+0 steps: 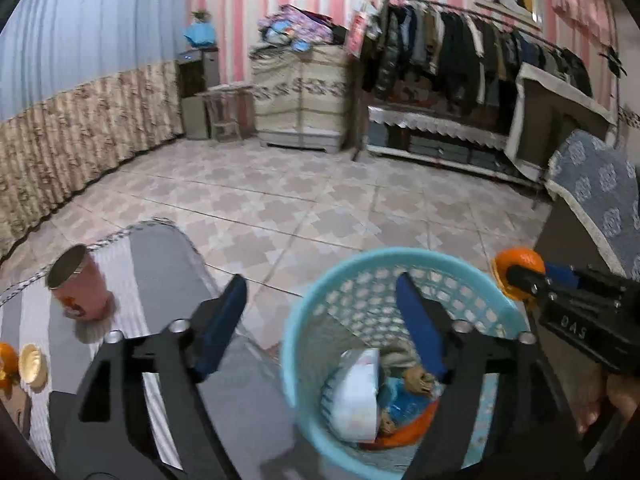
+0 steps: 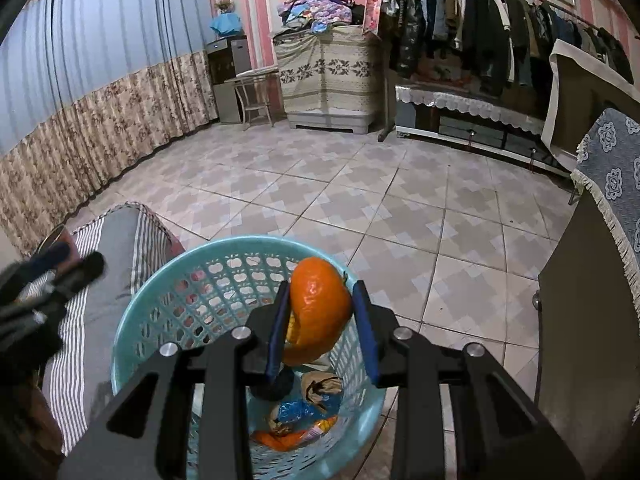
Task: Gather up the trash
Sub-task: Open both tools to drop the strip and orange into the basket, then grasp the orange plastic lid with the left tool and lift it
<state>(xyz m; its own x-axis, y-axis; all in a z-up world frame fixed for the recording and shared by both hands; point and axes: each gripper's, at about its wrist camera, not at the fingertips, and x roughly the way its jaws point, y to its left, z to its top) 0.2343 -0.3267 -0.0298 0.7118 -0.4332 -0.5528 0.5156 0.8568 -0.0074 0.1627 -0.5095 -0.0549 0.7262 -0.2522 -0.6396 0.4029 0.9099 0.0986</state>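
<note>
Orange peel (image 2: 318,312) clamped between the right gripper (image 2: 323,330) pads above a turquoise plastic basket (image 2: 132,340), wrappers and peel inside, left gripper (image 1: 320,326) spread wide and empty over the basket rim, open tin can (image 1: 78,284) on a striped cushion (image 1: 160,264), tiled floor (image 1: 300,200) beyond.

Quick count: one blue basket (image 2: 132,344), two grippers, left gripper (image 1: 320,320) and right gripper (image 2: 320,308), one orange peel (image 2: 318,312) held up, another orange peel piece (image 1: 6,364) on the table, one pink can (image 1: 80,284), one small cream lid (image 1: 32,364).
</note>
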